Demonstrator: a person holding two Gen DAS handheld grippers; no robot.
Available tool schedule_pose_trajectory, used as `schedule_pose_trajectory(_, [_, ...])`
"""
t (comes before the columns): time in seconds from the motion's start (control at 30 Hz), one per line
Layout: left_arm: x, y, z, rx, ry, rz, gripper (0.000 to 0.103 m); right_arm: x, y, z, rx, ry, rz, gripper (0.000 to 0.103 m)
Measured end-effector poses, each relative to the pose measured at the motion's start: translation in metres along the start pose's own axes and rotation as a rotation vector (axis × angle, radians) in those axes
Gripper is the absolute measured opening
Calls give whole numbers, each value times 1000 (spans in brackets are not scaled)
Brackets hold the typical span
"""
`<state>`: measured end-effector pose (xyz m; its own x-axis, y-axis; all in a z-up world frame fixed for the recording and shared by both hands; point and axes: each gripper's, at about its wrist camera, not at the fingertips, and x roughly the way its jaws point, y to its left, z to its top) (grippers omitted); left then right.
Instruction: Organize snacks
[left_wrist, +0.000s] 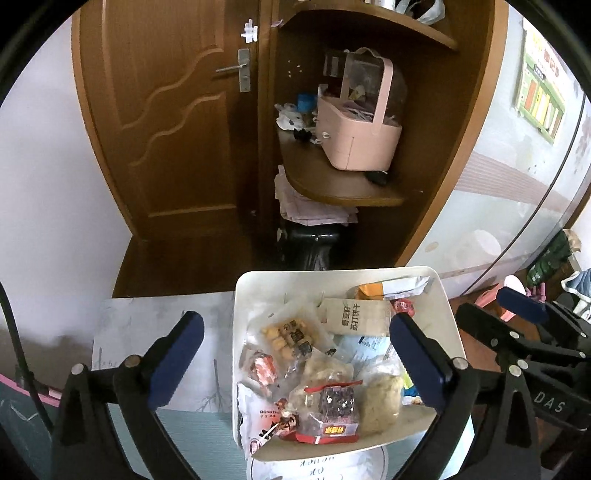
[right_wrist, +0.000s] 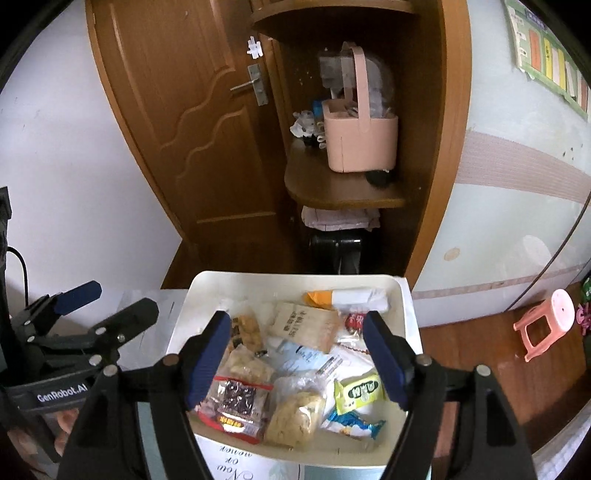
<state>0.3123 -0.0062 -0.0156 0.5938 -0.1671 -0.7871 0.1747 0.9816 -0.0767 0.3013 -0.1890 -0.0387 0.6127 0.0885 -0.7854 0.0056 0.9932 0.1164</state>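
Note:
A white tray (left_wrist: 448, 314) full of several wrapped snacks sits on a small table; it also shows in the right wrist view (right_wrist: 408, 306). Among them are a red packet of dark pieces (left_wrist: 334, 413), a beige cracker pack (left_wrist: 356, 317) and a green packet (right_wrist: 358, 393). My left gripper (left_wrist: 295, 362) is open and empty, hovering above the tray's left half. My right gripper (right_wrist: 295, 356) is open and empty above the tray's middle; it appears at the right edge of the left wrist view (left_wrist: 491, 314).
A pink basket (left_wrist: 356, 125) stands on a wooden corner shelf (left_wrist: 332, 184) behind the table. A brown door (left_wrist: 166, 110) is at the left. A pink stool (right_wrist: 546, 321) stands on the floor at the right.

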Motion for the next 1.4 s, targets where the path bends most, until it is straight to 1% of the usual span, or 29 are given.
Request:
schedule_pose_trajectory(0.27, [-18,-6,-11,-17,4,-2,100,-20,-1,-13,9,-1,6,75])
schedule_pose_trajectory(0.43, [-40,-14,-27,-18,-2,-9,100,-38,-1,-26,8,-1,0,75])
schedule_pose_trajectory(0.57, [-59,-22,-44,-5,-5,-16,100,-56,-2,-46,16,12,6,75])
schedule_pose_trajectory(0.73, [-89,-31,-75,15,-12,-21,100,-78,-4,-78,29,28,22,75])
schedule_pose_trajectory(0.9, [-119,-34,-112,9,12,-30,100,-102,-4,-116,65,67,52,75])
schedule_pose_trajectory(1.03, [-147,-35,-144,2,24,-28,100,-124,3,-144,63,81,59,75])
schedule_pose_trajectory(1.2, [-178,-37,-174,-6,12,-9,100,-148,9,-177,84,110,88,75])
schedule_pose_trajectory(1.4, [-203,-36,-203,-23,35,1,100,-174,20,-206,71,123,93,75])
